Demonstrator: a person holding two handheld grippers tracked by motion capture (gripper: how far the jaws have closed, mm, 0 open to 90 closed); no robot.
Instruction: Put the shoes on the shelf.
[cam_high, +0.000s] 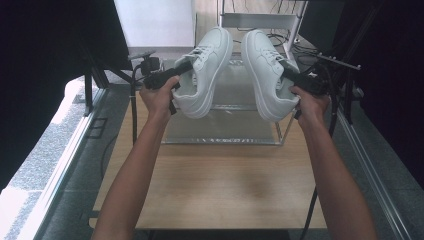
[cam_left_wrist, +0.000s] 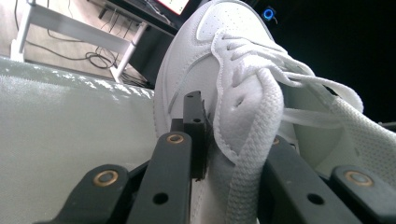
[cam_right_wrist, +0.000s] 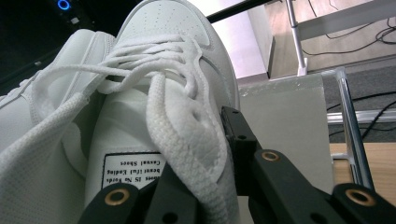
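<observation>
Two white lace-up sneakers hang in the air above a clear shelf, toes pointing away from me. My left gripper (cam_high: 186, 66) is shut on the left sneaker (cam_high: 207, 70), one jaw outside its laced side wall and the other inside the opening. In the left gripper view, my left gripper (cam_left_wrist: 233, 140) pinches that sneaker (cam_left_wrist: 196, 56) beside the laces. My right gripper (cam_high: 286, 73) is shut on the right sneaker (cam_high: 265, 70) in the same way. In the right gripper view, my right gripper (cam_right_wrist: 205, 154) clamps its wall, the tongue label (cam_right_wrist: 133, 170) shows, and the left sneaker (cam_right_wrist: 84, 51) is just beyond.
A clear acrylic shelf (cam_high: 220, 140) stands on the wooden table (cam_high: 220, 185) under the sneakers. Behind it are a white metal rack (cam_high: 260, 20), loose cables and a white panel (cam_high: 155, 22). Black stands flank the table on both sides.
</observation>
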